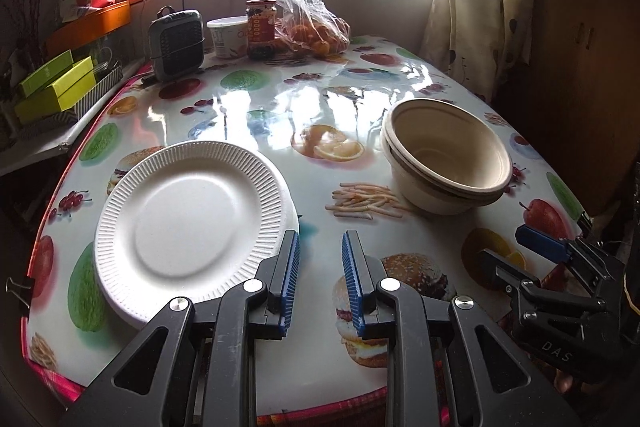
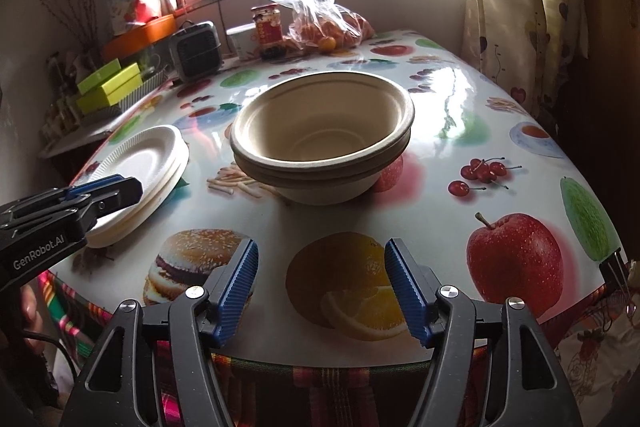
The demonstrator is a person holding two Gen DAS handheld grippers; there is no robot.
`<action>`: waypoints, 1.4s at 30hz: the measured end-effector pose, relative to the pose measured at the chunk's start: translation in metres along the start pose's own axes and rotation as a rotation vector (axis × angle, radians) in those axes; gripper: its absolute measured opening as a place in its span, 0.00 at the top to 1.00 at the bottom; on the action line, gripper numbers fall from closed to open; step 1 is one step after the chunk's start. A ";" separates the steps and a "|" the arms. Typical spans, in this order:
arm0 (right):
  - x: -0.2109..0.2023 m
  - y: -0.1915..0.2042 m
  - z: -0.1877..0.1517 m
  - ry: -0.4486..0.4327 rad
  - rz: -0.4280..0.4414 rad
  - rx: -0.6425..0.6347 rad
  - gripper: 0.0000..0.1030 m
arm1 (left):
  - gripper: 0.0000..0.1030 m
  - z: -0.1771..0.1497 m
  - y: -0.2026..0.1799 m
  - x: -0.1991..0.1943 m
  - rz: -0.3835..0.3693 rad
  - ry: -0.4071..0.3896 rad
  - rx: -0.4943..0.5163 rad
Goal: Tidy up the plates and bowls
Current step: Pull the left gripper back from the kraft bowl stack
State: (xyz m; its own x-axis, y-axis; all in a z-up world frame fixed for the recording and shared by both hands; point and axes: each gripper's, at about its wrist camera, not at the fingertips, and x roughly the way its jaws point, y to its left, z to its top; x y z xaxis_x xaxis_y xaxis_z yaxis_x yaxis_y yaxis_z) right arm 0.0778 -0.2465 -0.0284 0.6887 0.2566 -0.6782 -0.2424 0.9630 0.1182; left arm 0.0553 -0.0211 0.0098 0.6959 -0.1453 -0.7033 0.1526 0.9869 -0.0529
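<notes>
On the left of the table (image 1: 440,239), near its front edge, sits a stack of white paper plates (image 1: 192,223), ribbed rims lined up; how many are in the stack is hard to tell, perhaps two or three. The left gripper (image 1: 320,247) hovers just beside the plates' right edge, its blue-padded fingers (image 1: 290,271) parted with nothing between them. Further right, well apart from the plates, stands a stack of beige bowls (image 2: 322,143), nested upright over a printed picture of fries. The right gripper (image 2: 322,263) hangs over the front edge of the table, near the bowls but not touching them, its fingers spread wide and empty. At the far end stand a small grey heater (image 1: 176,45), a white tub (image 1: 228,37), a jar (image 1: 261,27) and a clear bag of oranges (image 1: 308,23).
</notes>
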 end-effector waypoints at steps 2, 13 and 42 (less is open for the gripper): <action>0.003 0.002 -0.002 0.010 -0.008 -0.006 0.35 | 0.77 -0.004 -0.001 0.001 -0.005 0.009 0.002; 0.009 0.005 -0.008 0.030 -0.020 -0.010 0.29 | 0.77 -0.018 -0.003 -0.003 -0.005 0.014 -0.010; 0.006 0.011 -0.018 0.042 -0.042 -0.026 0.27 | 0.77 -0.030 -0.011 -0.008 0.016 0.020 0.003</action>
State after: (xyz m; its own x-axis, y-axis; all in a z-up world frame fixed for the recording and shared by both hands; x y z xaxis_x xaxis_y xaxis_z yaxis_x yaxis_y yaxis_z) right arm 0.0673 -0.2361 -0.0443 0.6693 0.2118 -0.7122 -0.2320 0.9702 0.0706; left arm 0.0273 -0.0284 -0.0050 0.6839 -0.1284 -0.7182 0.1440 0.9888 -0.0397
